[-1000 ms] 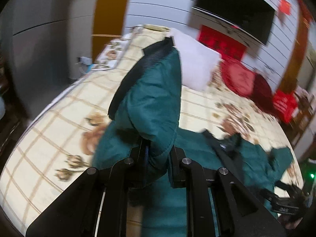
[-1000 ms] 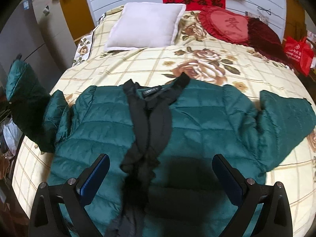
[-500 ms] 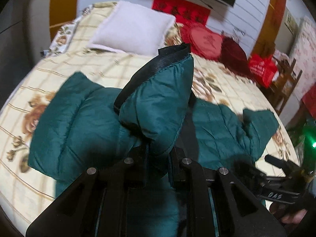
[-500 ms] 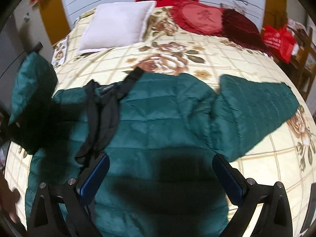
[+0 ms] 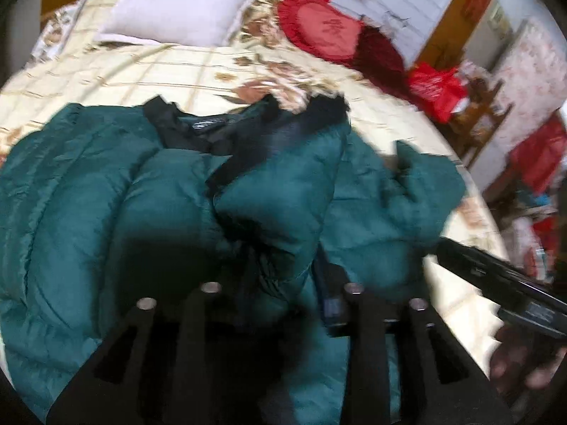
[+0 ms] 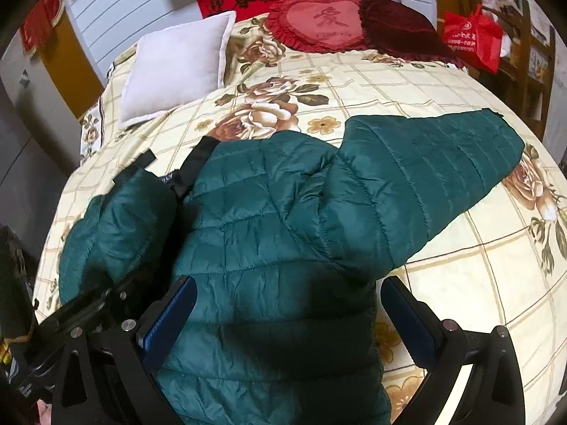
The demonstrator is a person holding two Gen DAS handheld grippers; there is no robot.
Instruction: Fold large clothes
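A dark green quilted jacket (image 6: 276,226) with black lining lies front up on the bed (image 6: 354,81). My left gripper (image 5: 283,283) is shut on the jacket's left sleeve (image 5: 283,191), holding it folded over the jacket's chest; the black cuff (image 5: 283,131) points away from me. In the right wrist view the held sleeve (image 6: 120,219) lies over the jacket's left side, with the left gripper (image 6: 92,304) below it. The other sleeve (image 6: 425,173) stretches out to the right on the bed. My right gripper (image 6: 287,322) is open and empty above the jacket's lower body.
A white pillow (image 6: 177,67), a red heart cushion (image 6: 319,23) and a dark red cushion (image 6: 400,28) lie at the head of the bed. A red bag (image 6: 471,39) and a wooden chair (image 6: 531,60) stand at the right.
My left gripper has carried the sleeve rightward and down over the jacket's chest. My right gripper has shifted a little further right along the jacket and stayed open.
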